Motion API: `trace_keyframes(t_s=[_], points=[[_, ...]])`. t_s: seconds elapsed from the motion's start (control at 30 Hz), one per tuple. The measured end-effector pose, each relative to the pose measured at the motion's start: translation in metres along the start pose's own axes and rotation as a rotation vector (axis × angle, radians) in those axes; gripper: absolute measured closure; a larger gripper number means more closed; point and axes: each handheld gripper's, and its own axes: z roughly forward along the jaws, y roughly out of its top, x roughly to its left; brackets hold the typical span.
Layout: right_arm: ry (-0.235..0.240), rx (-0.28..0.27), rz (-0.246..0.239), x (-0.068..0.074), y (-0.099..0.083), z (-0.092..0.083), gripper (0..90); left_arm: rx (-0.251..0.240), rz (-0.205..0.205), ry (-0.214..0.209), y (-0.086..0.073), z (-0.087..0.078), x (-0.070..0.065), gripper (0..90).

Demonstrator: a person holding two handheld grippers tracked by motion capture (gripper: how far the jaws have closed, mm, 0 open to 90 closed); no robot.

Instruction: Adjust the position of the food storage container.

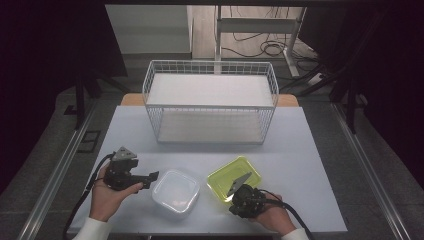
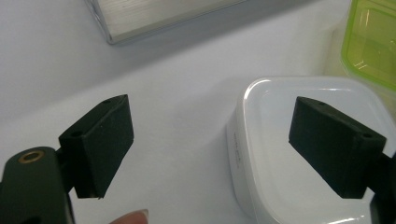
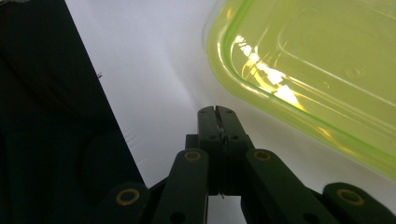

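A white square lidded container [image 1: 176, 192] sits on the table near the front, with a translucent yellow-green container [image 1: 245, 166] just right of it. My left gripper [image 1: 152, 176] points right at the white container's left edge; in the left gripper view the left gripper [image 2: 210, 140] is open, its right pad over the white container [image 2: 266, 140] and its left pad over bare table. My right gripper [image 1: 239, 192] lies low at the yellow-green container's near edge. In the right gripper view the right gripper [image 3: 215, 114] is shut with nothing in it, beside the yellow-green container [image 3: 317, 60].
A white wire basket [image 1: 210, 63] with two shelf levels stands at the back middle of the pale table [image 1: 300, 150]. The table's front edge lies just under both hands. The yellow-green container [image 2: 373, 42] shows at the top right of the left gripper view.
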Motion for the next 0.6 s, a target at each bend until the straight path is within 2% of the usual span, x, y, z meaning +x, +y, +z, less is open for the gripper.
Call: trace_keyframes(t_s=[0.23,0.43,0.6], points=[[-0.009,0.000,0.000,-0.001,0.004,0.003,88.9,0.003,0.002,0.007,0.000,-0.001,0.000,13.5],[-0.043,-0.026,0.008,-0.002,0.014,0.007,89.0,0.004,-0.001,0.013,-0.001,-0.002,0.000,13.2],[-0.068,-0.046,0.040,-0.005,0.024,0.010,89.0,0.005,0.005,0.019,-0.001,-0.003,0.000,13.1]])
